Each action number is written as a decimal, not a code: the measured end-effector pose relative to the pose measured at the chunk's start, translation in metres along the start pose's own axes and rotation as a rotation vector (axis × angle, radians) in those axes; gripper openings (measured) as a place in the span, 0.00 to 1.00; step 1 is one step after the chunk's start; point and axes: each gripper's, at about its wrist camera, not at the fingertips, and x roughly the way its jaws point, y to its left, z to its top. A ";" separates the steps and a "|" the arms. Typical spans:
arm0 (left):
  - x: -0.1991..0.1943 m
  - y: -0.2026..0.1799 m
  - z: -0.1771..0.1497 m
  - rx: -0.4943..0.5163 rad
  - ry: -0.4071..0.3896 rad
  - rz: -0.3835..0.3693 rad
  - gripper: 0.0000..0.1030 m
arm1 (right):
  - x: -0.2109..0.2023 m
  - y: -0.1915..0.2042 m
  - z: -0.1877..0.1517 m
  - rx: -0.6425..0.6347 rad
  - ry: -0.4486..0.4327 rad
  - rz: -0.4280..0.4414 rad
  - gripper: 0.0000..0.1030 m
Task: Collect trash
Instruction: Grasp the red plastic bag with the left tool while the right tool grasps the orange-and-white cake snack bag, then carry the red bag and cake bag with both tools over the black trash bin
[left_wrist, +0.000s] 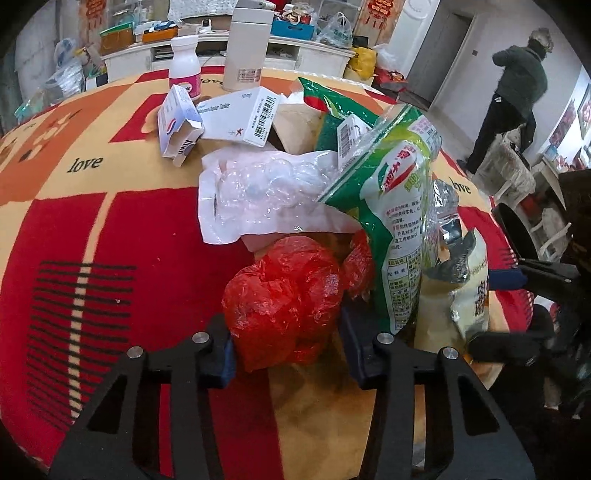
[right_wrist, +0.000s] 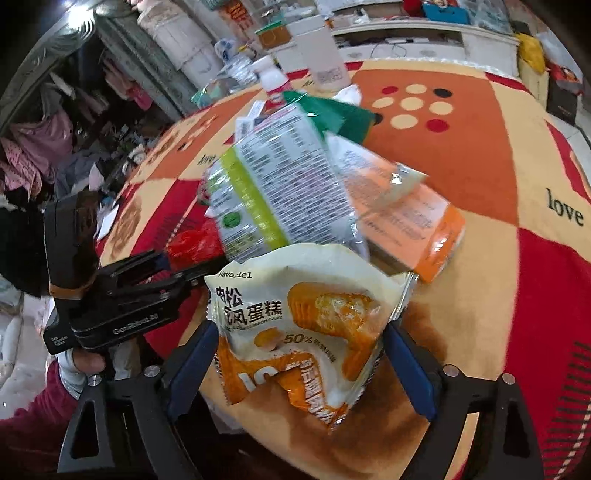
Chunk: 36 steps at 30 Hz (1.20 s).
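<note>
A crumpled red plastic bag (left_wrist: 288, 295) lies at the near edge of a trash heap on the patterned tablecloth (left_wrist: 92, 240). My left gripper (left_wrist: 284, 325) has both blue pads against the bag's sides, shut on it. In the right wrist view a cream and orange cake wrapper (right_wrist: 306, 317) lies between the widely spread fingers of my right gripper (right_wrist: 301, 328), which is open. The left gripper (right_wrist: 147, 280) shows at the left there, with the red bag (right_wrist: 192, 240) beyond it. The cake wrapper (left_wrist: 472, 295) and the right gripper (left_wrist: 535, 280) show at the right of the left wrist view.
The heap holds a green snack bag (left_wrist: 399, 221), a clear blister pack (left_wrist: 258, 199), white medicine boxes (left_wrist: 236, 118) and an orange packet (right_wrist: 413, 221). A pink-labelled bottle (left_wrist: 184, 66) and a white canister (left_wrist: 245, 48) stand behind. A person (left_wrist: 517, 92) stands far right.
</note>
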 end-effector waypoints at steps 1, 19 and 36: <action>0.000 0.000 0.000 -0.001 -0.002 -0.001 0.43 | 0.004 0.003 0.001 -0.012 0.017 -0.014 0.92; -0.007 0.001 -0.008 -0.020 -0.010 -0.010 0.40 | 0.041 0.021 -0.002 -0.174 0.055 -0.107 0.90; -0.062 -0.017 -0.031 0.020 0.010 -0.083 0.37 | -0.005 0.011 -0.015 -0.238 0.048 -0.118 0.58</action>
